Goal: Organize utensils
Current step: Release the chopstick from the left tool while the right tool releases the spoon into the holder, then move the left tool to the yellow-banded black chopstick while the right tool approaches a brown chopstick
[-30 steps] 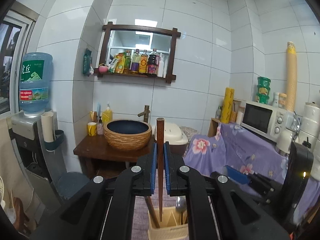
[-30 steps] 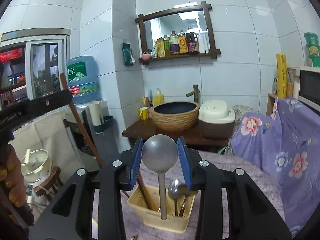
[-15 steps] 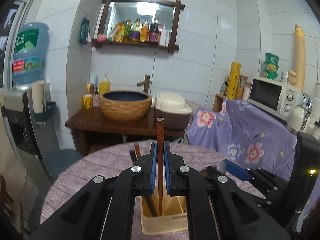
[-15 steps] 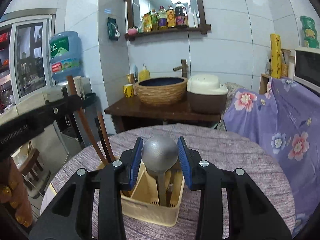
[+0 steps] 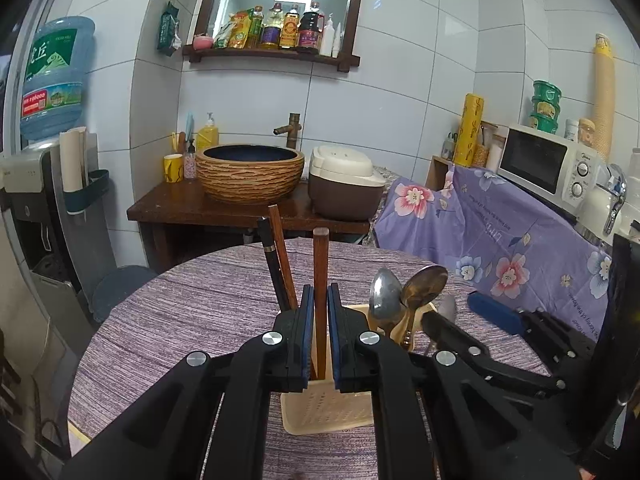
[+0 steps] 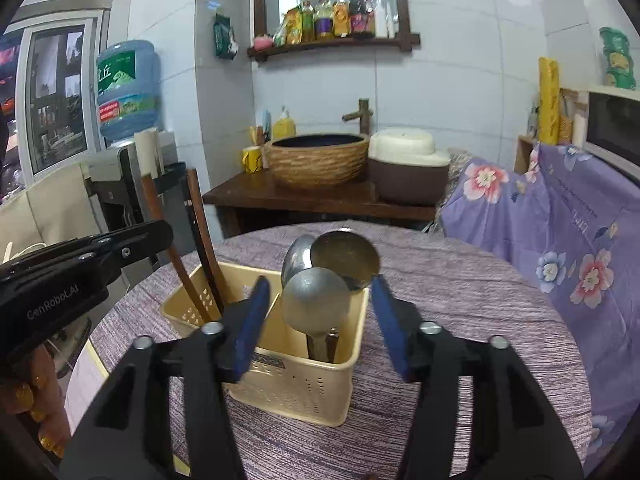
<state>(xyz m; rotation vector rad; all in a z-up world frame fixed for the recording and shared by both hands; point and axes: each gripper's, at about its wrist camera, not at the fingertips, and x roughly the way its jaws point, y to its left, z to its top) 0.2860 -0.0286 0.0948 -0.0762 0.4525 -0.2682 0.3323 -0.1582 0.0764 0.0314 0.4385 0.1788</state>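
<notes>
Right wrist view: the right gripper (image 6: 316, 316) is opening, its pads off the steel spoon (image 6: 315, 300) standing in the caddy (image 6: 296, 392) near the table's front edge; the left gripper (image 5: 319, 320) pinches a wooden chopstick (image 5: 320, 264) there; a tilted release could tip the light caddy.

A round surface (image 6: 460, 300) covered in a purple woven cloth carries a beige perforated utensil caddy (image 6: 304, 392), standing directly on the cloth just ahead of and below the right gripper (image 6: 318, 320). In the left wrist view the same caddy sits beneath the left gripper (image 5: 319, 320).
</notes>
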